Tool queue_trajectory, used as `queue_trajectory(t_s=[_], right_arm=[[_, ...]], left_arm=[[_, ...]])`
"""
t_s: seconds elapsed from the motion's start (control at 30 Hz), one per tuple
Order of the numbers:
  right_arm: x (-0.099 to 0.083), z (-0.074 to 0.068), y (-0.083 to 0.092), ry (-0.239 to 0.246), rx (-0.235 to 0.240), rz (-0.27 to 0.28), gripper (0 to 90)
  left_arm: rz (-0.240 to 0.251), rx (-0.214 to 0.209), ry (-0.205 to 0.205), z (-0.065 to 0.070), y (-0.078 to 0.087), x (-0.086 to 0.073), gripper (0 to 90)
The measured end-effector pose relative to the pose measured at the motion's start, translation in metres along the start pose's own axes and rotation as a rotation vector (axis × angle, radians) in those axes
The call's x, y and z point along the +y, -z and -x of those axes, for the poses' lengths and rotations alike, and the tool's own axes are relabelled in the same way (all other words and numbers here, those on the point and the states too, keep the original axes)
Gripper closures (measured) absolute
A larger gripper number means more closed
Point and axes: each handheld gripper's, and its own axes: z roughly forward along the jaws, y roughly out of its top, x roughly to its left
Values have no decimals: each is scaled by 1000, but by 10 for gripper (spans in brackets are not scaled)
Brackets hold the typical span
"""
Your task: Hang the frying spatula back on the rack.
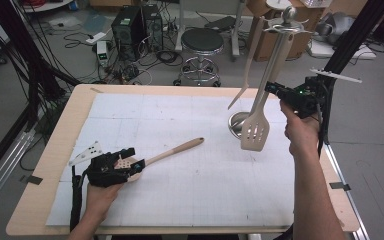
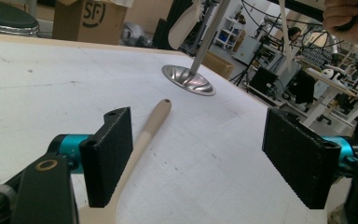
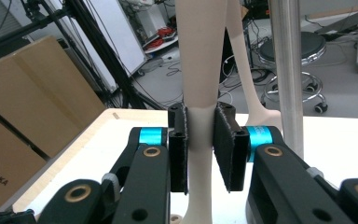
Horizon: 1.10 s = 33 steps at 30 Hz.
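The slotted spatula point(image 1: 255, 131) is pale beige, with a long slim handle and a flat head cut by slots. It hangs upright in the air, and the right gripper point(image 3: 200, 149) has its jaws clamped narrow on the handle, the head below the fingers. The steel stand point(image 1: 275, 60), a pole on a round dish base with hooks at the top, rises just beyond those fingers; another pale utensil point(image 1: 247, 65) dangles from it beside the pole. The left gripper point(image 2: 198, 154) rests low with its jaws wide; a wooden spoon point(image 1: 172, 150) lies at its left finger, handle running away from it. A white mat point(image 1: 195, 185) covers the wooden table point(image 1: 45, 165). Behind are a stool point(image 1: 201, 42), cardboard boxes and cables.
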Motion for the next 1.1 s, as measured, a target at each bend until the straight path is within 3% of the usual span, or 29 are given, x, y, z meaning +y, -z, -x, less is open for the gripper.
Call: queue_trajectory(t_s=[0.13,0.23,0.33,0.53,0.83,1.1], right_arm=[[-1,1,-1,-12,3,3,743],[-3,5,0,-44,15,18,632],[-5,8,4,-55,15,34,615],[-8,9,12,-63,33,80,498],[-12,6,18,-67,48,97,346],[-24,11,19,-88,76,146,293]], left_arm=[[2,-1,-1,0,0,0,250],[3,-1,-1,0,0,0,250],[1,-3,-5,1,0,0,251],[-4,-1,-6,2,-1,0,250],[-1,5,-7,2,-1,0,250],[-4,6,-14,2,0,0,250]])
